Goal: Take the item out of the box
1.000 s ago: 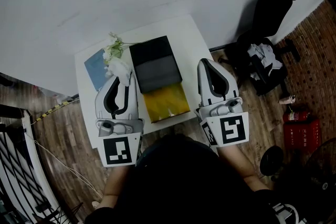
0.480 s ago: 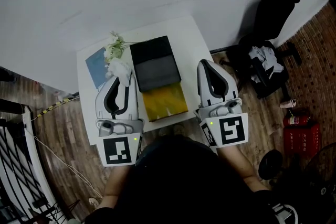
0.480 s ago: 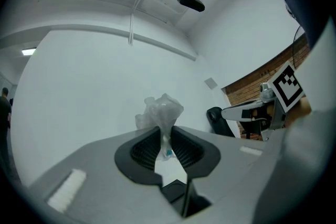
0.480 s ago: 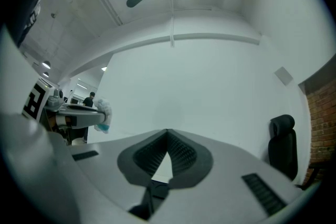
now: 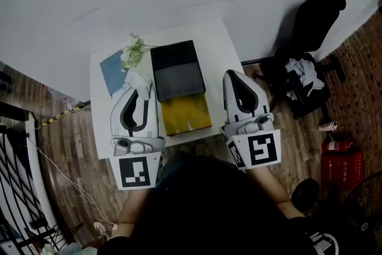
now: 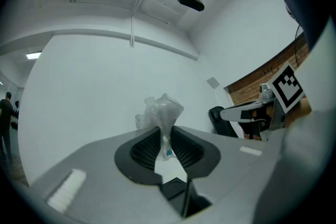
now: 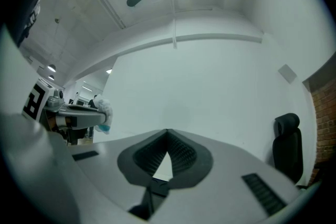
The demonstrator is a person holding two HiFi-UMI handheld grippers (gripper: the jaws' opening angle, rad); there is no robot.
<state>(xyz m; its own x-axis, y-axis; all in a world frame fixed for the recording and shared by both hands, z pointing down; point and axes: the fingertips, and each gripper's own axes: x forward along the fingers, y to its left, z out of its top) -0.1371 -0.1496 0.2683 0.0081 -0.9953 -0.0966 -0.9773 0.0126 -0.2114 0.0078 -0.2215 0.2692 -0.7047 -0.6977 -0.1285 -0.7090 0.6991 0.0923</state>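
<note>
An open box lies on the white table (image 5: 222, 45), with a black lid (image 5: 173, 57), a grey middle part (image 5: 180, 82) and a yellow lining (image 5: 187, 115). My left gripper (image 5: 142, 89) is raised left of the box, shut on a small crumpled clear plastic bag (image 5: 138, 79). In the left gripper view the bag (image 6: 161, 112) sticks up from between the pinching jaws (image 6: 164, 132). My right gripper (image 5: 234, 73) is held right of the box, off the table's edge. Its jaws (image 7: 167, 134) meet at the tips with nothing between them.
White flowers (image 5: 132, 54) and a blue booklet (image 5: 111, 71) lie at the table's far left. A black office chair (image 5: 305, 68) stands to the right on the wood floor. A red fire extinguisher (image 5: 340, 145) lies further right.
The head view has drifted a little. Both grippers keep their places beside the box, and the left one still pinches the bag.
</note>
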